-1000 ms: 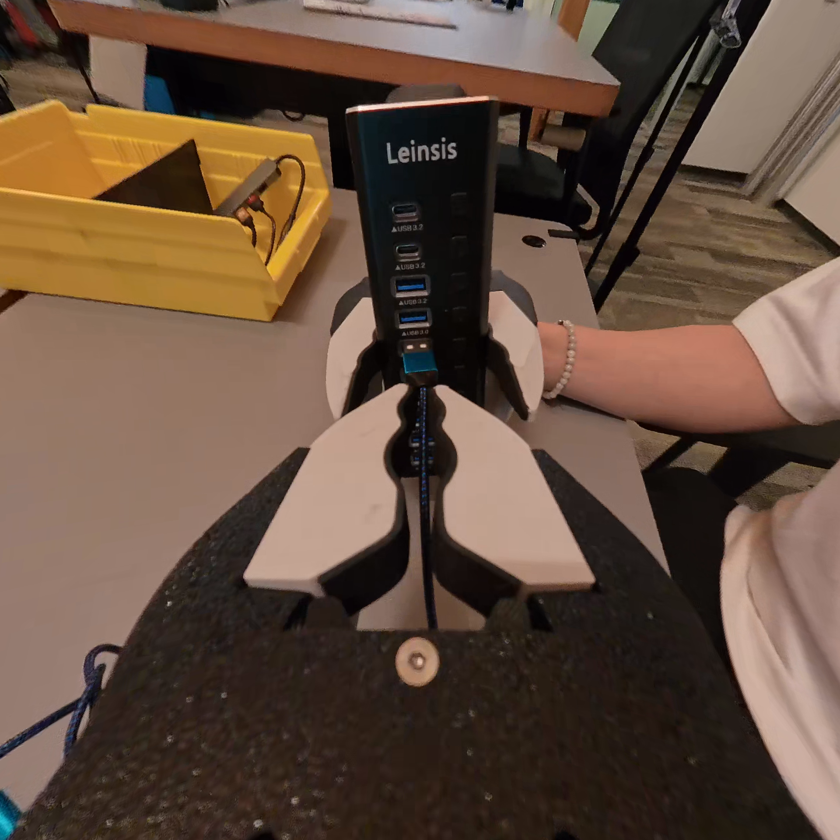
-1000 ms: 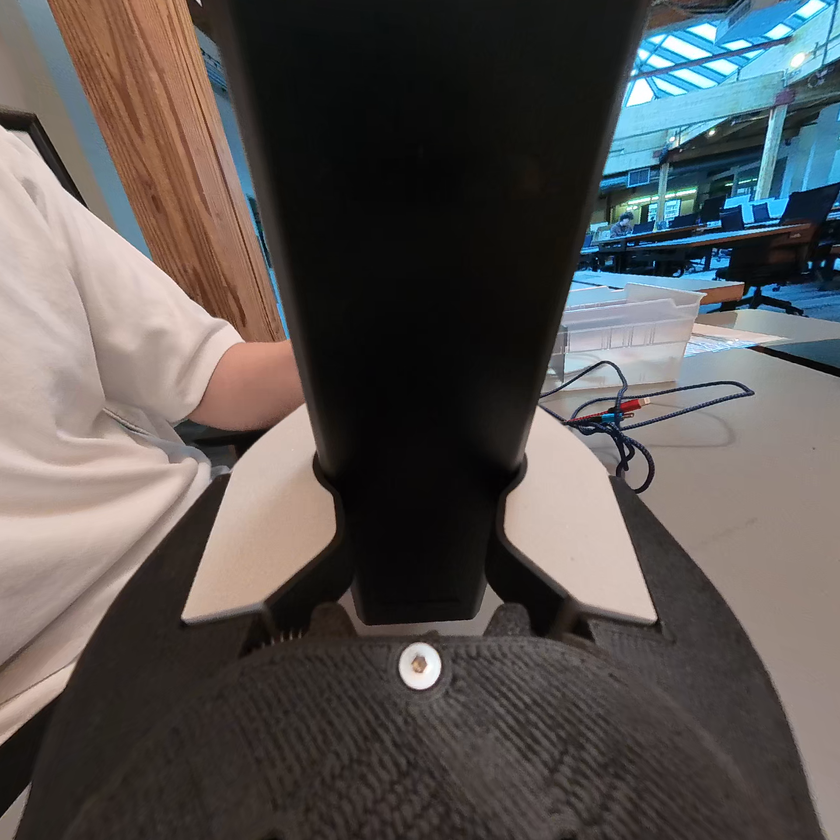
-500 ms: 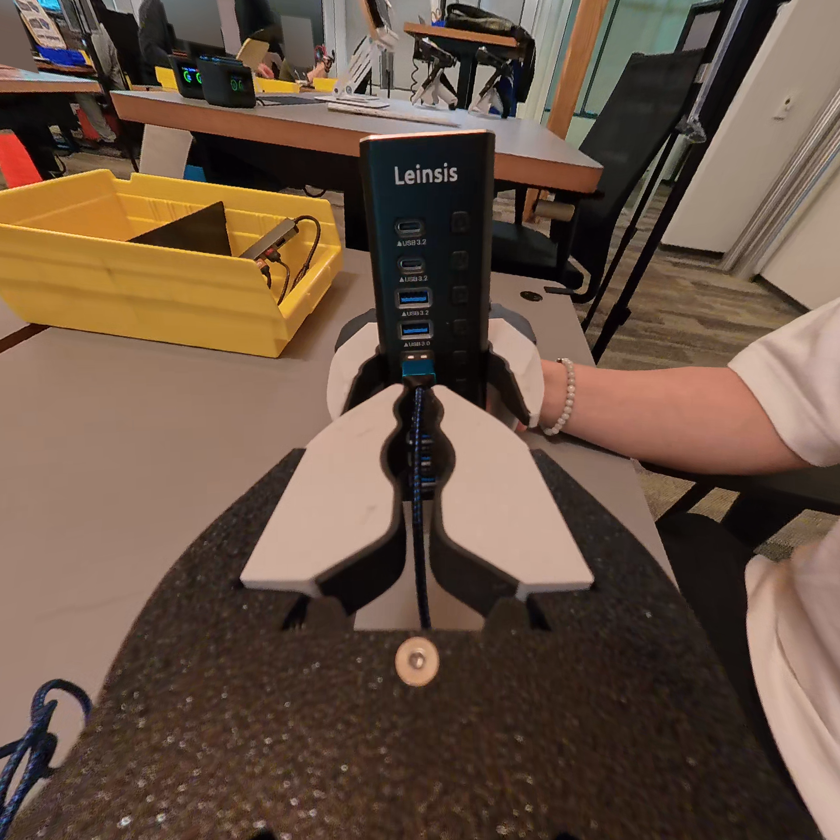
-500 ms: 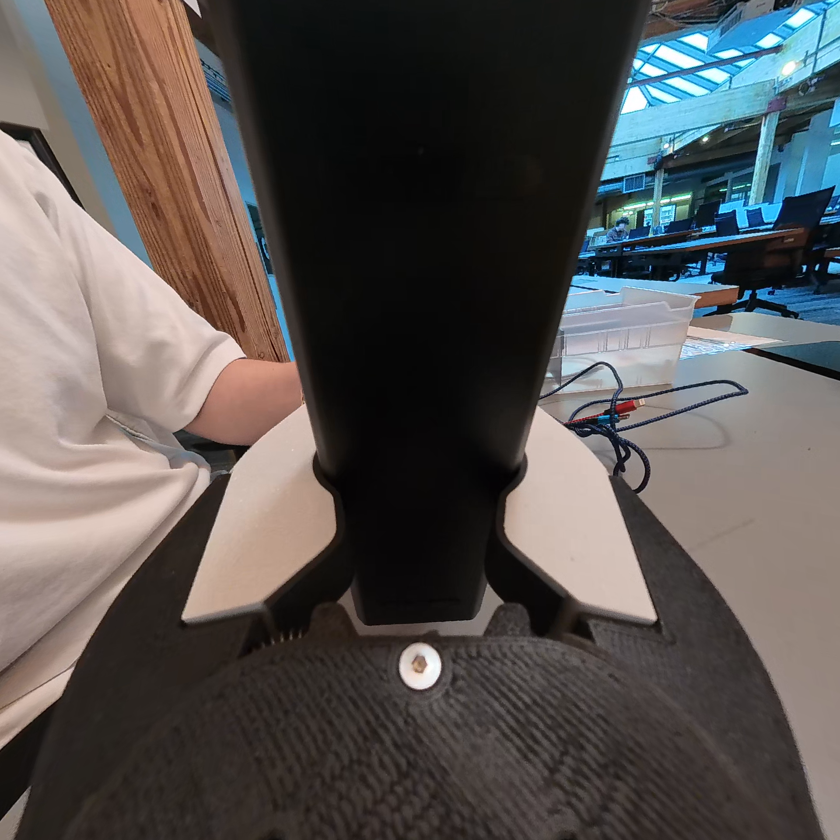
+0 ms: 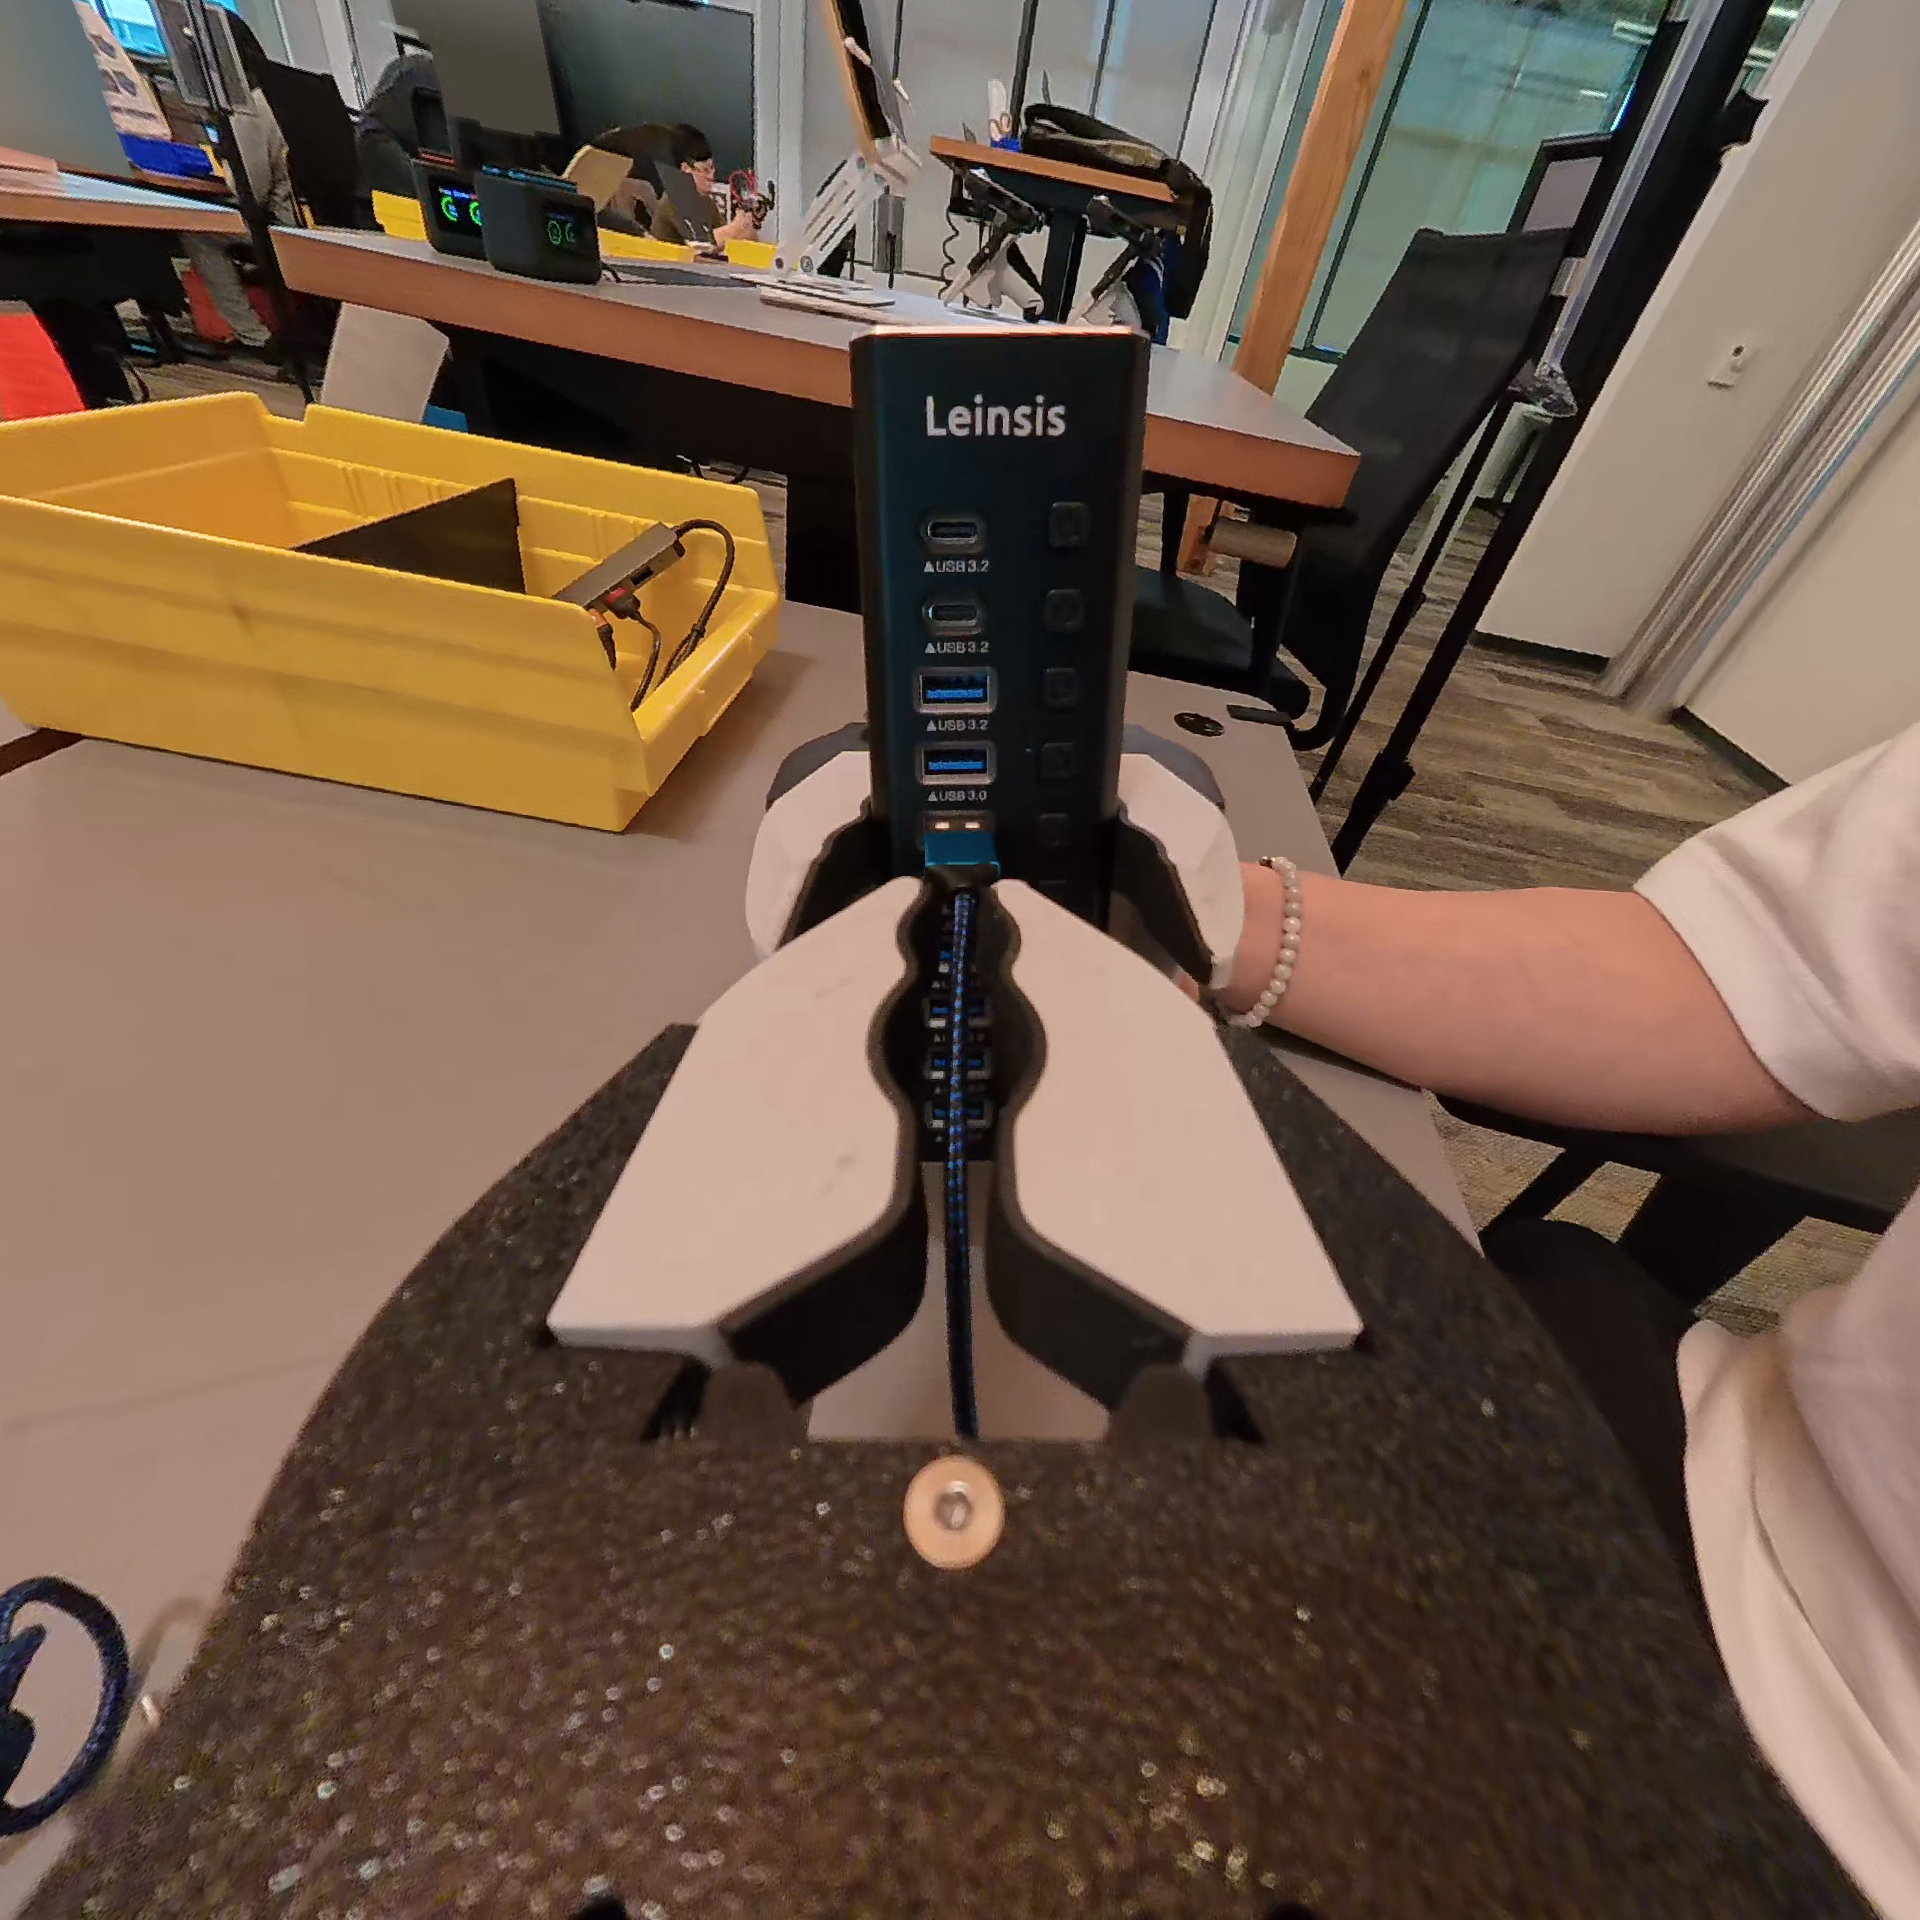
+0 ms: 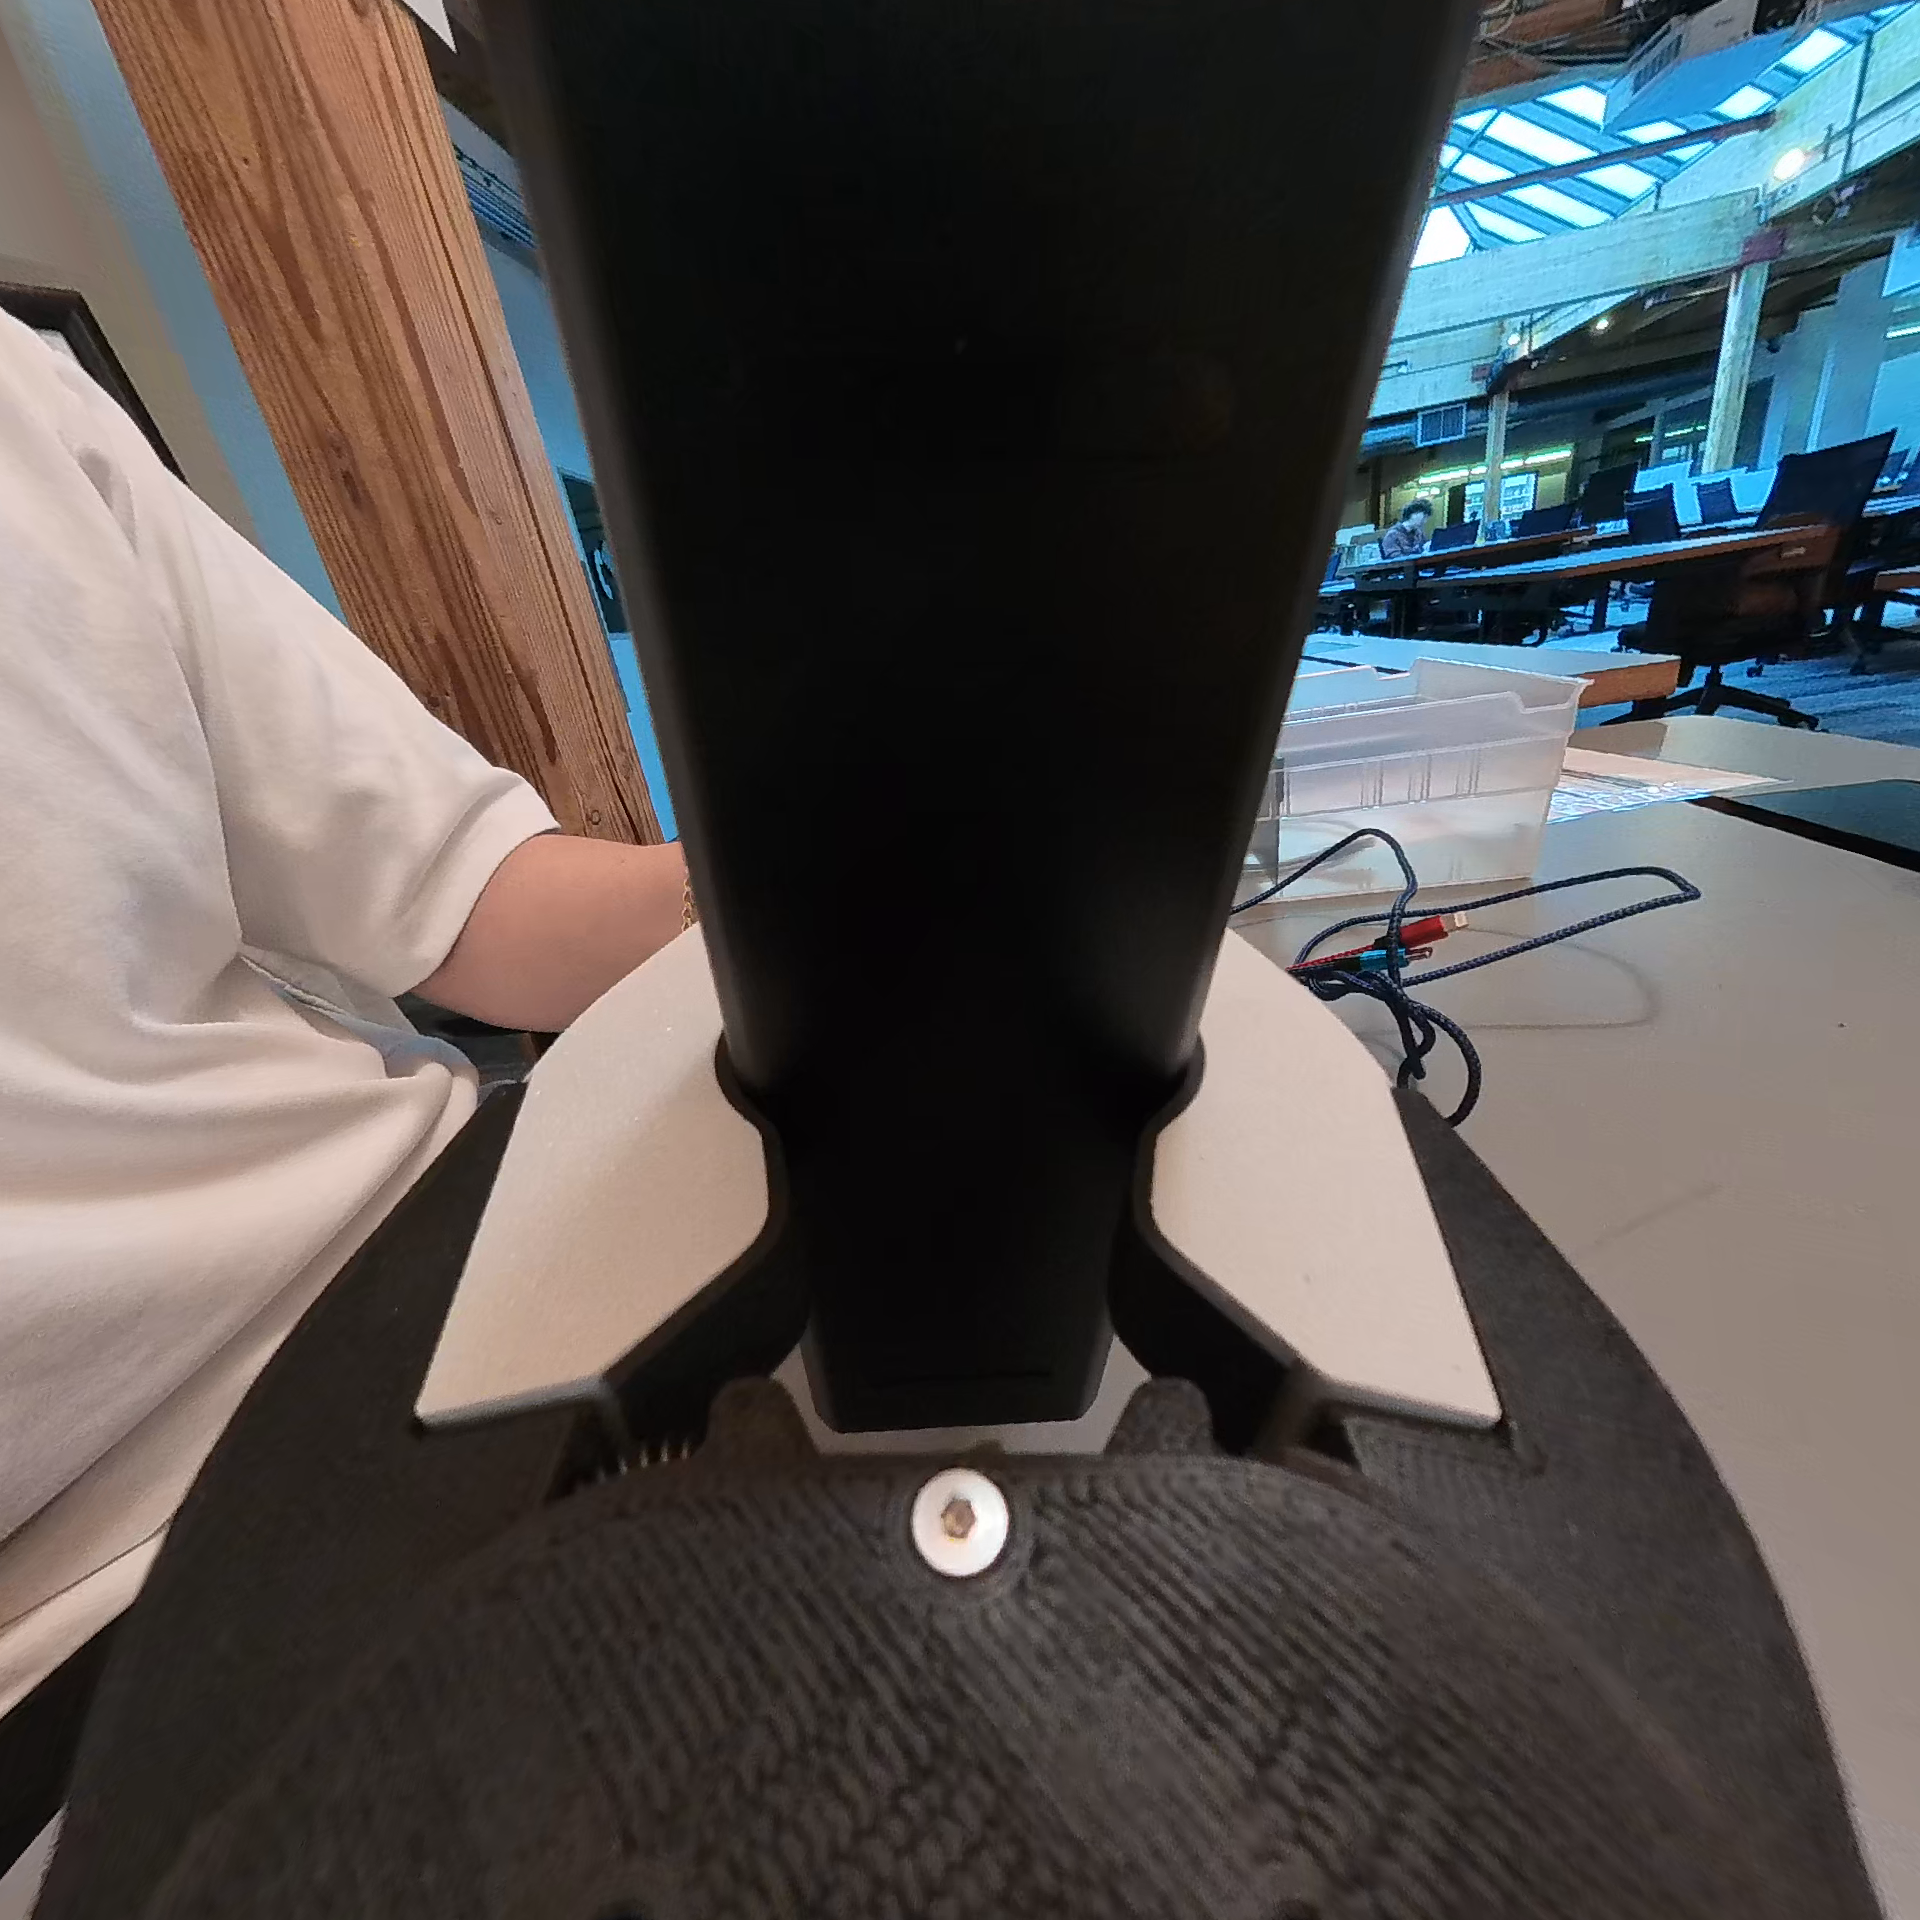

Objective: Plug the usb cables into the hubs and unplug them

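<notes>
Two claws work: my left gripper pinches the cable at its plug; my right gripper clamps the hub ahead.

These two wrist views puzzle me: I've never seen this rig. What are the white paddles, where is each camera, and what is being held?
A person holds a handheld gripper in each hand; the white paddles are its fingers, with a camera behind them. The left gripper is shut on a blue USB plug at the black hub, its metal tip still showing. The right gripper clamps the upright hub from behind. A grey table carries a yellow bin, a clear bin and spare cables.
</notes>
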